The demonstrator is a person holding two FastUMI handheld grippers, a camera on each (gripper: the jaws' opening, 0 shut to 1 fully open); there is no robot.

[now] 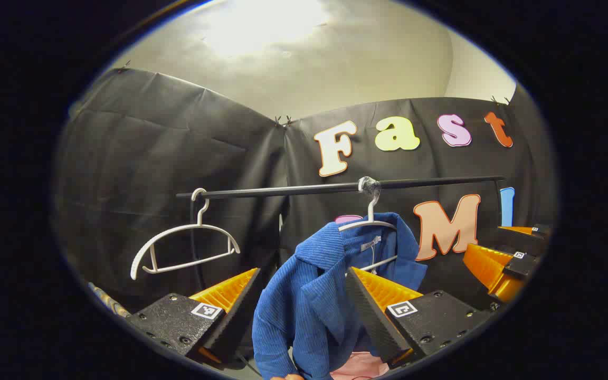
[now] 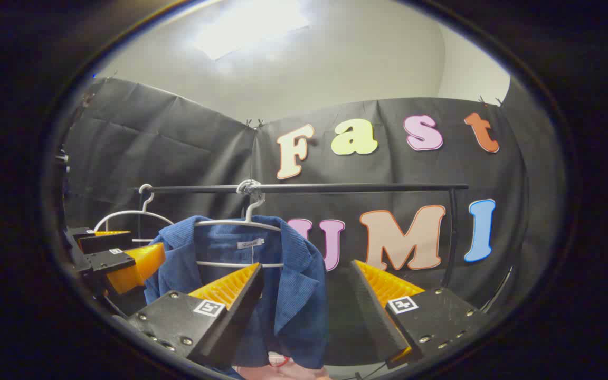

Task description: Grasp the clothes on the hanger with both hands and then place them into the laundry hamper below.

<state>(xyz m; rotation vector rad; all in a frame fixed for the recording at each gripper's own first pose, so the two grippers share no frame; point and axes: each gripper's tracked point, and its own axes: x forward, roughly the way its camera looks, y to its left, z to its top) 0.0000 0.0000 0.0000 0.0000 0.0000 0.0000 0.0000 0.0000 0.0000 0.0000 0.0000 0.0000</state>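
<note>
bright ceiling light (image 1: 262, 26) glares overhead; booth dim below, edges bent by fisheye, focus sharp.

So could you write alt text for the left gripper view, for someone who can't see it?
A blue corduroy jacket hangs on a white hanger from a black rail, and the left tool is open with the jacket's front between its two fingers. An empty white hanger hangs farther left on the rail, and the right tool shows at the right edge.

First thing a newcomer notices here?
The blue jacket on a white hanger at mid-rail, between the open fingers of both grippers: the left gripper and the right gripper. Then the empty white hanger at the rail's left end.
</note>
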